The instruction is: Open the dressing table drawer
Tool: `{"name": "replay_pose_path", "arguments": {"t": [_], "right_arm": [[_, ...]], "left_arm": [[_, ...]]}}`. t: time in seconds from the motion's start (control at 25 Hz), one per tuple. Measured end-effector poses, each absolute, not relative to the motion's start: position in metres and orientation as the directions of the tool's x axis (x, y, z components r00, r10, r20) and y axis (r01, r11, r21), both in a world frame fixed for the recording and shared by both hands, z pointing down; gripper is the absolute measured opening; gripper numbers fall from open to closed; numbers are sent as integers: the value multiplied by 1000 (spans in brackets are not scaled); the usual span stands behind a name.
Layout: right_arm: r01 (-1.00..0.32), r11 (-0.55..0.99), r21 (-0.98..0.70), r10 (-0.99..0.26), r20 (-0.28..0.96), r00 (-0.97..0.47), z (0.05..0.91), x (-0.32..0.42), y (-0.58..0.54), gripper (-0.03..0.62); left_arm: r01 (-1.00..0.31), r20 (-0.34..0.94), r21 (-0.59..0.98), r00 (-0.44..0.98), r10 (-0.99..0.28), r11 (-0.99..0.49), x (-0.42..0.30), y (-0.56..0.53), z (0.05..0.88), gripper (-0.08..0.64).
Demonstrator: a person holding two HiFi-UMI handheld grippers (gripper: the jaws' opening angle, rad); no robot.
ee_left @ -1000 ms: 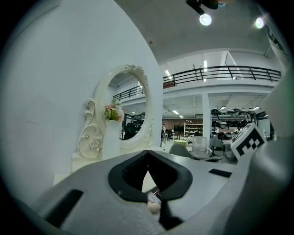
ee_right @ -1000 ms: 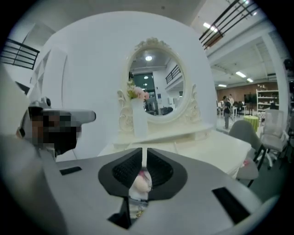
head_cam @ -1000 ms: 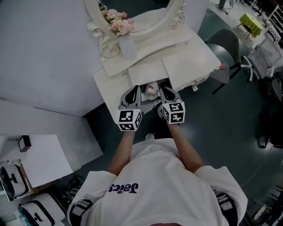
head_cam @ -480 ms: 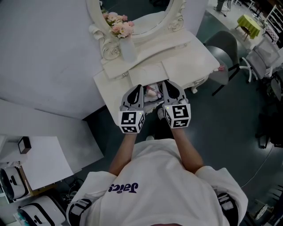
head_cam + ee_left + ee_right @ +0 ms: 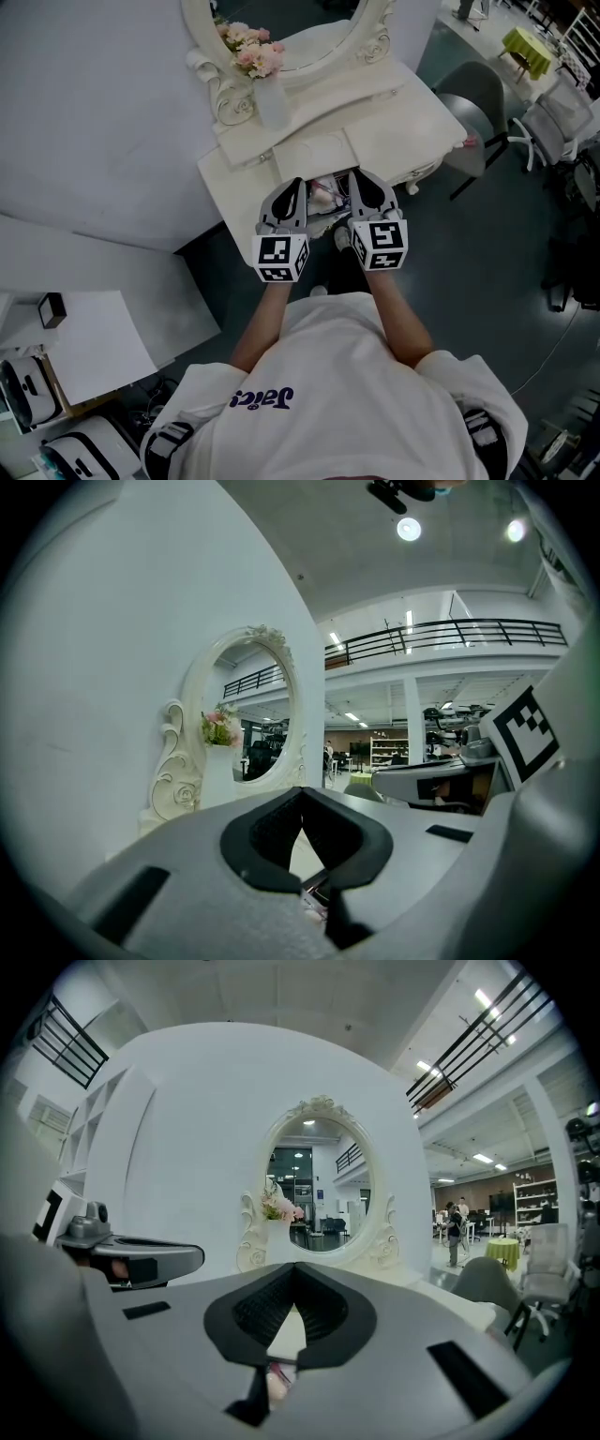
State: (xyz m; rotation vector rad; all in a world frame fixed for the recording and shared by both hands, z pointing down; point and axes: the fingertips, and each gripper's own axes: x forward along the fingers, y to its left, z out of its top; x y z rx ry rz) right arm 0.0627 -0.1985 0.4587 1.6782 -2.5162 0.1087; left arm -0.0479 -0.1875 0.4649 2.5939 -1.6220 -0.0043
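Observation:
The white dressing table (image 5: 412,122) stands ahead, with an oval mirror (image 5: 309,37) and a vase of pink flowers (image 5: 267,94) on it. Its middle drawer (image 5: 323,199) stands pulled out, with pink items showing inside. My left gripper (image 5: 291,187) and right gripper (image 5: 361,178) hover side by side over the drawer's front, both pointing level at the mirror. Both are shut with nothing between the jaws. The left gripper (image 5: 302,794) faces the mirror frame (image 5: 187,761). Below the right gripper (image 5: 294,1269) a pink item (image 5: 277,1377) in the drawer shows.
A grey chair (image 5: 478,112) stands to the right of the table. A white curved wall (image 5: 94,141) rises at the left. A white side table (image 5: 94,337) with a small box sits at the lower left. Dark floor (image 5: 469,262) lies to the right.
Both grippers have risen over the open drawer, the right one more, and its jaws have closed. The drawer has not moved.

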Motion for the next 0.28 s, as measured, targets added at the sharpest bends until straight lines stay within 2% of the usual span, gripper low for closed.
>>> {"name": "replay_pose_path", "arguments": {"t": [0.28], "right_arm": [[-928,371,-18,-911,186,-368,482,67,-211,10]], "left_arm": [[-901,98,90,432,-897,-424,-50,-201,489,15]]}}
